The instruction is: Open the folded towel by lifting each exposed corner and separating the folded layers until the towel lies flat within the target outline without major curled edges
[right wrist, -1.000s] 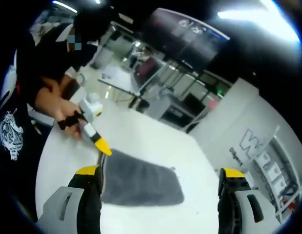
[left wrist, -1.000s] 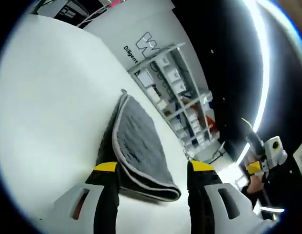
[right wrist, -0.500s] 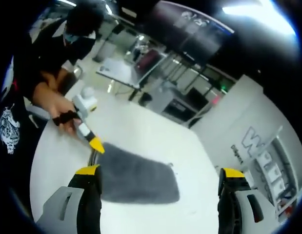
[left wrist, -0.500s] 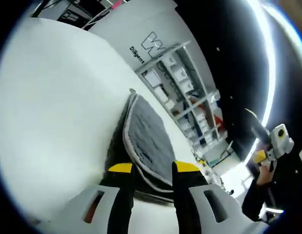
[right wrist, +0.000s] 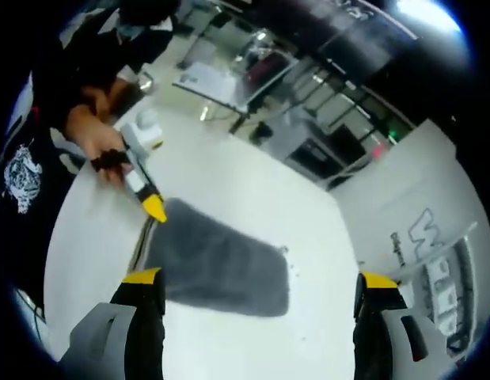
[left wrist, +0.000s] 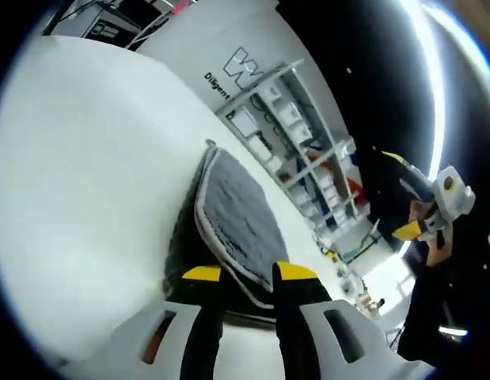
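A folded grey towel (left wrist: 238, 212) with a pale hem lies on the white table (left wrist: 86, 174), stretching away from me in the left gripper view. My left gripper (left wrist: 248, 275) is shut on the towel's near corner, and the hem runs between its yellow-tipped jaws. In the right gripper view the towel (right wrist: 221, 265) is a dark rectangle, and the left gripper (right wrist: 146, 198) pinches its left corner, held by a person's hand (right wrist: 98, 146). My right gripper (right wrist: 259, 279) hovers above the towel's near side, open wide and holding nothing. It also appears raised at the right, as the right gripper (left wrist: 423, 210).
White table (right wrist: 252, 190) surface surrounds the towel on all sides. Shelves with boxes (left wrist: 296, 150) stand beyond the table's far edge beside a white wall with lettering. The person in dark clothes (right wrist: 27, 158) stands at the table's left side, with desks and equipment behind.
The left jaws have come together on the towel's near corner. The right gripper stays open, and its view has drawn back, showing more table.
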### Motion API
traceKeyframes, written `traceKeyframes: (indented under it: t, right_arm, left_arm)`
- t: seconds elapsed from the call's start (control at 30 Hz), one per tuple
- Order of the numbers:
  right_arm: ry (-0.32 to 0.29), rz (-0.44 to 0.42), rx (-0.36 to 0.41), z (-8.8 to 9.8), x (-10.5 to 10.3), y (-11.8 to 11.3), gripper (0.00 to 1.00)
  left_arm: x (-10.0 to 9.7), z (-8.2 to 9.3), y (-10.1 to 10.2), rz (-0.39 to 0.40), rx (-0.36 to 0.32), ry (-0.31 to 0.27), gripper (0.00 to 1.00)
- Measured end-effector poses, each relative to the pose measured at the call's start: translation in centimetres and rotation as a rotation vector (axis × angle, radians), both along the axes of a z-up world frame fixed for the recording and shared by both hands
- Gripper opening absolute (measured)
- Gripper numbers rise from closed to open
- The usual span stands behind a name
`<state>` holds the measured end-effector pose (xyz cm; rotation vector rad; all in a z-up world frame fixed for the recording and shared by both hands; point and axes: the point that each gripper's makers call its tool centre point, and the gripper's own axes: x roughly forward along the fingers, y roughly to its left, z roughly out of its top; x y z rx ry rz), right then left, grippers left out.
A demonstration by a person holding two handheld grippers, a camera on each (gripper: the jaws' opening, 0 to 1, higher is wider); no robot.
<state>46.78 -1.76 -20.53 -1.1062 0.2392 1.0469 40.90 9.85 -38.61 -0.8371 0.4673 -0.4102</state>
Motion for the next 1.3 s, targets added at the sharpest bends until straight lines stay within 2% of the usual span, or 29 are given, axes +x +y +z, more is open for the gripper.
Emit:
traceKeyframes:
  t: [0.03, 0.1, 0.2, 0.33, 0.5, 0.67, 0.83, 0.93, 1.07, 1.17, 1.23, 1.3]
  right_arm:
    - [0.003, 0.006, -0.02, 0.1, 0.2, 0.0, 1.0]
    - [0.008, 0.086, -0.075, 0.2, 0.2, 0.6, 1.0]
    - [0.036, 0.128, -0.115, 0.1, 0.3, 0.9, 1.0]
    - [0.074, 0.142, -0.163, 0.1, 1.4, 1.3, 0.99]
    - [0.108, 0.174, -0.204, -0.1, 2.8, 1.9, 0.84]
    - [0.103, 0.162, -0.278, -0.3, 5.0, 2.0, 0.83]
    - [0.116, 0.171, -0.293, 0.0, 5.9, 2.7, 0.82]
    - [0.14, 0.177, -0.303, -0.2, 6.5, 3.1, 0.79]
    - [0.16, 0.188, -0.324, -0.9, 7.6, 3.7, 0.73]
    - [0.176, 0.2, -0.33, -1.3, 8.2, 4.3, 0.73]
    - [0.181, 0.206, -0.345, -1.7, 8.9, 4.6, 0.69]
    - [0.18, 0.216, -0.37, -2.1, 9.7, 4.8, 0.61]
  left_arm:
    - [0.0, 0.0, 0.0, 0.001, 0.001, 0.0, 0.2]
    - [0.1, 0.0, 0.0, 0.004, 0.004, -0.005, 0.18]
    - [0.1, -0.4, 0.2, 0.011, 0.025, 0.007, 0.14]
    - [0.2, -0.1, 0.1, 0.023, 0.01, 0.004, 0.13]
    - [0.4, -0.4, 0.1, 0.031, 0.017, 0.007, 0.12]
    - [0.3, -0.3, 0.1, 0.031, 0.026, 0.003, 0.13]
    - [0.4, -0.5, 0.2, 0.043, 0.032, 0.005, 0.09]
    - [0.5, -0.5, 0.4, 0.057, 0.023, 0.002, 0.05]
    - [0.6, -0.4, 0.2, 0.063, 0.014, -0.002, 0.05]
    - [0.7, -0.2, 0.2, 0.066, 0.002, -0.005, 0.05]
    - [0.7, -0.2, 0.2, 0.065, 0.001, -0.007, 0.04]
    - [0.8, -0.2, 0.1, 0.06, 0.002, -0.011, 0.04]
